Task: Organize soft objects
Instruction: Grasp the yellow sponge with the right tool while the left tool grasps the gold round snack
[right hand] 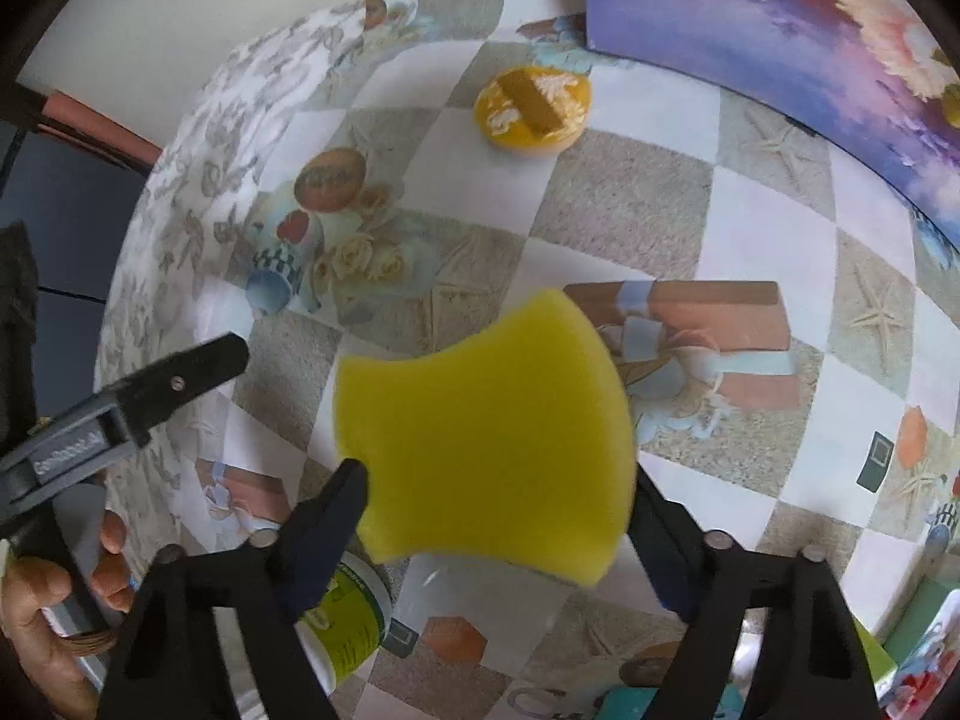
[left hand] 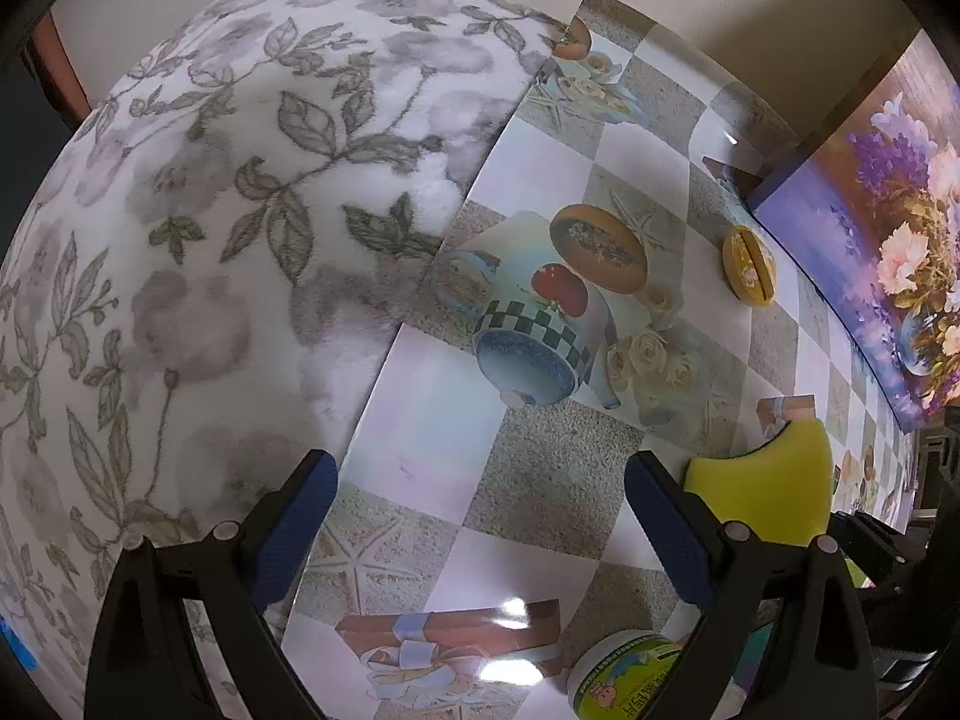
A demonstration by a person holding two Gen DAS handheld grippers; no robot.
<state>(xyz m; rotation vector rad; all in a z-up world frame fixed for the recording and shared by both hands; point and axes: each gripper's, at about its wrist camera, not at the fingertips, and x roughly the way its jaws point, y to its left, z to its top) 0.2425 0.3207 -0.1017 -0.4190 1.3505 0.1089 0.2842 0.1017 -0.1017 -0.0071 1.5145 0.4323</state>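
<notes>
A yellow sponge [right hand: 486, 420] with a waisted shape fills the gap of my right gripper [right hand: 495, 474]; both pads meet its edges, so the gripper is shut on it just above the patterned tablecloth [right hand: 768, 222]. From the left wrist view the same sponge [left hand: 762, 492] shows to the right of my left gripper [left hand: 480, 468]. That gripper is open, pointing down at bare tablecloth [left hand: 540, 516], with nothing between its fingers. A grey floral fleece blanket [left hand: 210, 240] lies by its left finger, and in the right wrist view the blanket [right hand: 180, 192] is on the left.
A round yellow pad with a band [right hand: 531, 108] lies farther back, and it [left hand: 750, 264] shows at the right in the left view. A green-lidded tub [left hand: 624, 672] stands near the fingers. A flower-printed box [right hand: 750, 30] borders the back right. A person's hand [right hand: 36, 600] holds the left gripper.
</notes>
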